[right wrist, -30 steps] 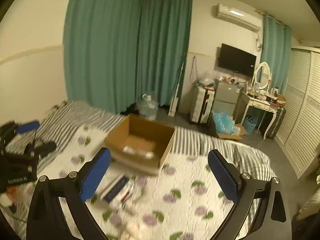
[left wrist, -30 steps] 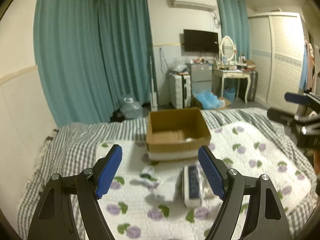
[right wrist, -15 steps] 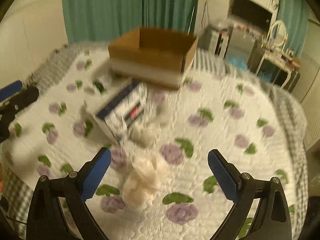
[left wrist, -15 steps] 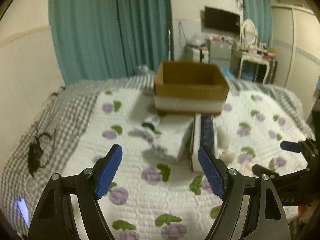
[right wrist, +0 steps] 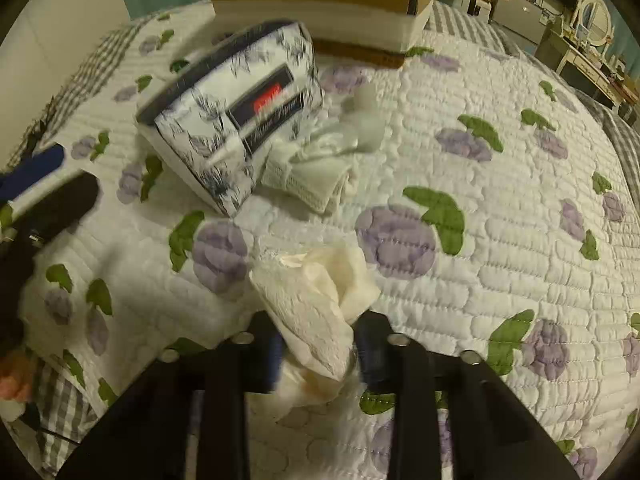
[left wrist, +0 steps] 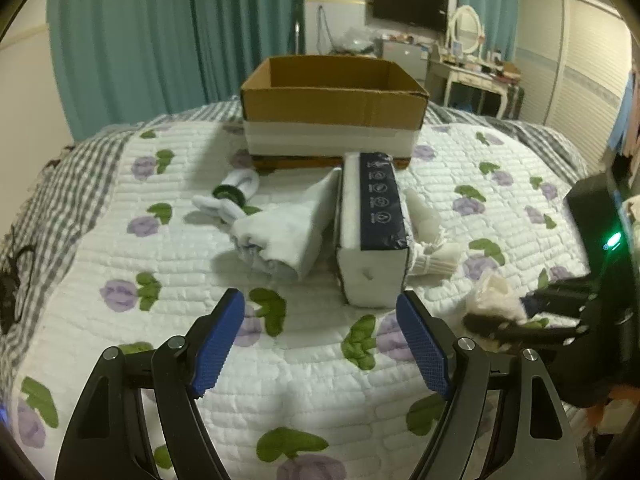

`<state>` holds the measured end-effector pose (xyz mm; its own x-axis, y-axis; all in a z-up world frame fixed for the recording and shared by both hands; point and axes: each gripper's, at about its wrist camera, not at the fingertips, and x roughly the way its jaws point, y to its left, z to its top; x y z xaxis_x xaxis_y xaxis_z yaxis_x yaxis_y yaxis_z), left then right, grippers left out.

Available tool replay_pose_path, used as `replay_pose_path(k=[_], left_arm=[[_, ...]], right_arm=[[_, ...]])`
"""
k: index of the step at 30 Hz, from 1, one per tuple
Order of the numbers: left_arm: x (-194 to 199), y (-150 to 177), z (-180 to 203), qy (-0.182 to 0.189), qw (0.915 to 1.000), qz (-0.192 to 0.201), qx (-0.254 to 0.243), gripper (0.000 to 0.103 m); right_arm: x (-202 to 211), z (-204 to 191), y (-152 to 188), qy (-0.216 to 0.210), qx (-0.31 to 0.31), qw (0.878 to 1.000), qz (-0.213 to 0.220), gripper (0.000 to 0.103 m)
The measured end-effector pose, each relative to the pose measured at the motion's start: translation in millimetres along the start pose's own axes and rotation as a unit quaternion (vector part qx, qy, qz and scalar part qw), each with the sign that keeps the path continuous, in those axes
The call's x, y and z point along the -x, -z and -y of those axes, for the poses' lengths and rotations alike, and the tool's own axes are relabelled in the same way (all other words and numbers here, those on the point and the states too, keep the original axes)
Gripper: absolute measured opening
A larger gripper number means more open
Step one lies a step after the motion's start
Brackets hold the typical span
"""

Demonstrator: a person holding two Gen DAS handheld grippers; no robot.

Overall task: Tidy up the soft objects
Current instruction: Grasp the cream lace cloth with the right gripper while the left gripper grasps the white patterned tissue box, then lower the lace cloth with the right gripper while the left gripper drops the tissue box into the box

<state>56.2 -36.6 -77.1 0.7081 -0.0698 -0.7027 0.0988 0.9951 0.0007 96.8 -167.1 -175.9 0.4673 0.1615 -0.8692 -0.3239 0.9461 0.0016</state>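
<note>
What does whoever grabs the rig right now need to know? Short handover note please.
Right gripper: shut on the crumpled tissue, just above the quilt.
Left gripper: open, empty, hovering over the quilt and facing the tissue pack.
Things: cardboard box at the far side of the bed; its inside can't be seen from here. Tissue pack in front of it, white socks on its left, another sock bundle on its right, a rolled pair near the box.
Done: tissue gripped.
Left: probably carry the tissue to the box, then the socks and pack.
</note>
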Motion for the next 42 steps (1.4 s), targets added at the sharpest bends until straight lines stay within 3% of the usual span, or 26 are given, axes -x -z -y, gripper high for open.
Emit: replay_pose_path(k=[6,11,14,16,22,30,42], left_arm=[[-13,-16,14,0.023,0.9996,-0.006,-0.013,0.079],[-31,-27,31,0.029,0.9991,-0.005,-0.031,0.078],[-46,-30,32,0.031,0.999,-0.018,-0.026,0.076],[-53,-32,31,0.037,0.9988,-0.024,-0.021,0.054],[-54,-27,32,0.044,0.9981,-0.017,-0.039,0.045],[-30,-24,21,0.049,0.9984,-0.014,-0.024,0.044],[57,-59,2,0.06,0.9957,0.06,-0.035,0.044]], right_arm=[[56,10,-36,0.039,0.011,0.996,0.083,0.023],[77,28,-72,0.039,-0.018,0.991,0.126,0.023],[63,32,-73,0.025,-0.024,0.992,0.118,0.023],[47,30,-67,0.014,-0.026,0.994,0.102,0.023],[19,30,-54,-0.004,-0.037,0.996,0.085,0.023],[32,36,-41,0.0,-0.041,0.994,0.103,0.023],[109,27,-49,0.014,-0.033,0.984,0.177,0.023]])
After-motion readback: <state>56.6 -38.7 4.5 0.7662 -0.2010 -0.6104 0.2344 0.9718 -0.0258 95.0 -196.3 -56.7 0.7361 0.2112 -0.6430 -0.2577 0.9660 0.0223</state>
